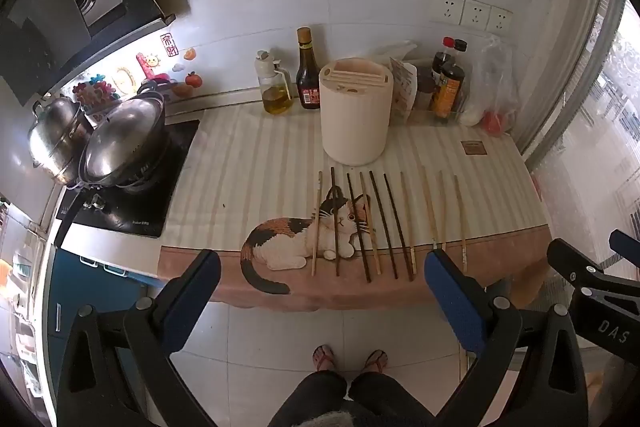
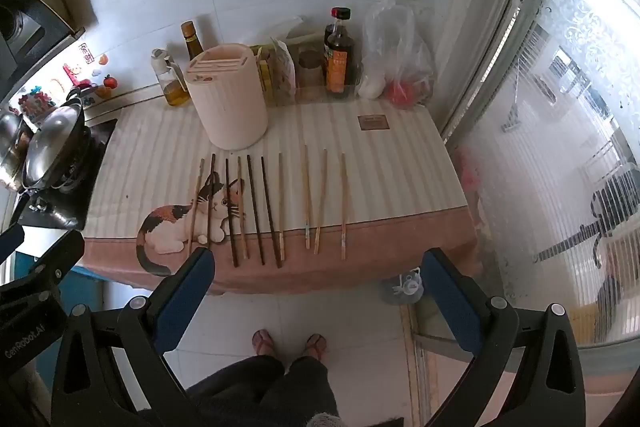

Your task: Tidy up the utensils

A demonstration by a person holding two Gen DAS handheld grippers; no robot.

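Several chopsticks (image 1: 408, 223) (image 2: 281, 207) lie side by side in a row on a striped cloth with a cat picture (image 1: 296, 239) (image 2: 172, 227). Some are dark brown (image 1: 383, 219) (image 2: 255, 207), the others pale wood. Behind the row stands a cream round utensil holder (image 1: 355, 115) (image 2: 226, 99) with slots in its top. My left gripper (image 1: 322, 263) hovers open in front of the table edge, nothing between its blue pads (image 1: 452, 303). My right gripper (image 2: 318, 255) hangs open and empty beside it, near the row's right half.
A stove (image 1: 132, 203) with two lidded steel pots (image 1: 120, 143) sits left of the cloth. Oil and sauce bottles (image 1: 308, 75) (image 2: 338, 55) and a plastic bag (image 2: 400, 59) line the tiled back wall. A window (image 2: 560, 107) is at the right. A person's sandalled feet (image 1: 348, 357) stand below.
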